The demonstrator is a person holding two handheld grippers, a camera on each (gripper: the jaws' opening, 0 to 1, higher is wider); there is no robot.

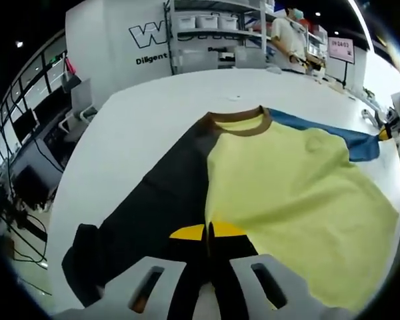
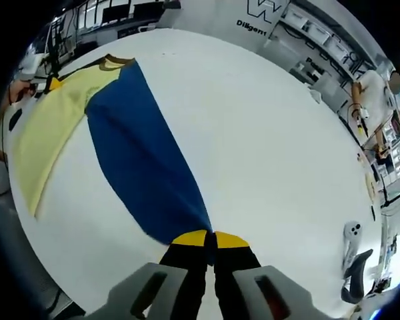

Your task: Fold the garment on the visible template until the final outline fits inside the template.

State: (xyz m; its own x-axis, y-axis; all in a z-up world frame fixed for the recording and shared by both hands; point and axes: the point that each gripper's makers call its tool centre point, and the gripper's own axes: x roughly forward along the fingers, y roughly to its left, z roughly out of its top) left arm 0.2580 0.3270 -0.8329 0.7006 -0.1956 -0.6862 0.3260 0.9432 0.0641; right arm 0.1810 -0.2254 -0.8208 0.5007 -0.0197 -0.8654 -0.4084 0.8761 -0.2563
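Note:
A T-shirt lies spread on the white table [image 1: 140, 120], with a yellow body [image 1: 287, 193], a brown collar [image 1: 240, 121], a dark charcoal side [image 1: 153, 207] and a blue sleeve [image 1: 340, 133]. At the bottom of the left gripper view, my left gripper [image 1: 207, 231] is shut where the dark cloth meets the yellow. My right gripper [image 2: 210, 238] is shut on the narrow end of the blue sleeve [image 2: 143, 153], which is pulled out long across the table [image 2: 267, 133]. It also shows at the far right of the left gripper view, as the right gripper [image 1: 385, 133] at the sleeve's tip.
A white controller [image 2: 352, 233] and a black object [image 2: 357, 270] lie near the table's edge. A person [image 1: 288, 37] stands by shelves [image 1: 213, 27] beyond the table. Desks with monitors [image 1: 27, 127] stand off its left side.

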